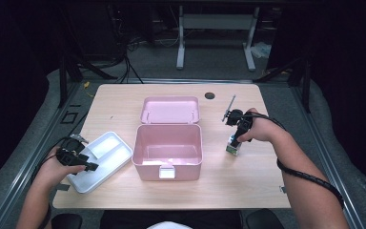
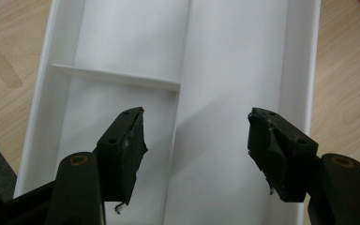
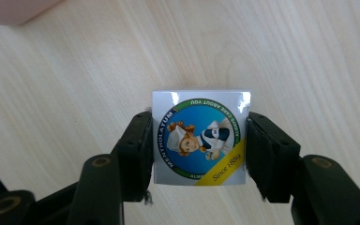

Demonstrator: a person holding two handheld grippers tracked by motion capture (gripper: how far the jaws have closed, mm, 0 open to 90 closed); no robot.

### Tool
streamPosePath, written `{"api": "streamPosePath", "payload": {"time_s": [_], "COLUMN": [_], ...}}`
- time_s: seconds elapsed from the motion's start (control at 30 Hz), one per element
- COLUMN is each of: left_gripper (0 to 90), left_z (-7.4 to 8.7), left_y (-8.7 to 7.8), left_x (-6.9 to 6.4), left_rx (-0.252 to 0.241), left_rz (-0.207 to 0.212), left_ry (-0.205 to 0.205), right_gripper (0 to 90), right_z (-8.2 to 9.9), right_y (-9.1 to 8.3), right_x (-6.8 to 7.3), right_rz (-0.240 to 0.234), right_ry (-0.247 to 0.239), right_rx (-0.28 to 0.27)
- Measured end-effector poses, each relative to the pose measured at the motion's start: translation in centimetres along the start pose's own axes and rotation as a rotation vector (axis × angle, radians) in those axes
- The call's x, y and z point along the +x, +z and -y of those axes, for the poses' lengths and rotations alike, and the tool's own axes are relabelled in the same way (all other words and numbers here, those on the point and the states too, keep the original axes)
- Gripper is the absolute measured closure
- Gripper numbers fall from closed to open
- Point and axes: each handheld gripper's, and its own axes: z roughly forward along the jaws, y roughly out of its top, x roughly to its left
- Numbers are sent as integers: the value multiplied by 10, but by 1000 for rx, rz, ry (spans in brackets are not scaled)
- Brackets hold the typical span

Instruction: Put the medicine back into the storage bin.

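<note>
- Lower left of the high view: the left gripper (image 1: 89,166) hangs released over the white tray (image 1: 116,143).
- Centre: the pink box (image 1: 168,169) stands lid-open.
- Right of centre: the right gripper (image 1: 232,145) grasps the small Mentholatum box (image 3: 200,137) with 2 jaws; pinched at its sides, it could slip.

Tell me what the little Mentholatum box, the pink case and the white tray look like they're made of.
Mentholatum box: probably glossy printed cardboard; glare spots, sharp edges. Pink case: likely moulded plastic, smooth satin walls, rounded corners. White tray: apparently plastic, thin moulded dividers, soft sheen.

Overhead view; two close finger-mounted views
</note>
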Motion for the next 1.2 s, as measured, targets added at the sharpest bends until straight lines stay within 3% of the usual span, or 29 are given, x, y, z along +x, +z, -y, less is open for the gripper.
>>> {"api": "streamPosePath", "payload": {"time_s": [0.03, 0.07, 0.1, 0.17, 0.53, 0.83, 1.2], "left_gripper": [367, 368, 369, 369, 370, 373, 378], "left_z": [0, 0, 0, 0, 0, 0, 2], "left_y": [0, 0, 0, 0, 4, 5, 2], "left_x": [0, 0, 0, 0, -2, -2, 0], "left_rx": [0, 0, 1, -1, 11, 10, -7], "left_rz": [0, 2, 2, -4, -10, -10, -19], "left_ry": [1, 1, 1, 1, 13, 17, 7], "right_gripper": [461, 461, 461, 462, 463, 464, 464], "right_z": [-2, -4, -8, -13, -50, -77, -104], "right_y": [-5, -9, -16, -27, -81, -101, -109], "right_x": [1, 4, 4, 8, 36, 52, 74], "right_rz": [-16, 17, -27, -26, 23, 32, 1], "right_ry": [-14, -25, -47, -74, -239, -325, -422], "right_rx": [3, -23, -8, -26, -87, -64, -95]}}
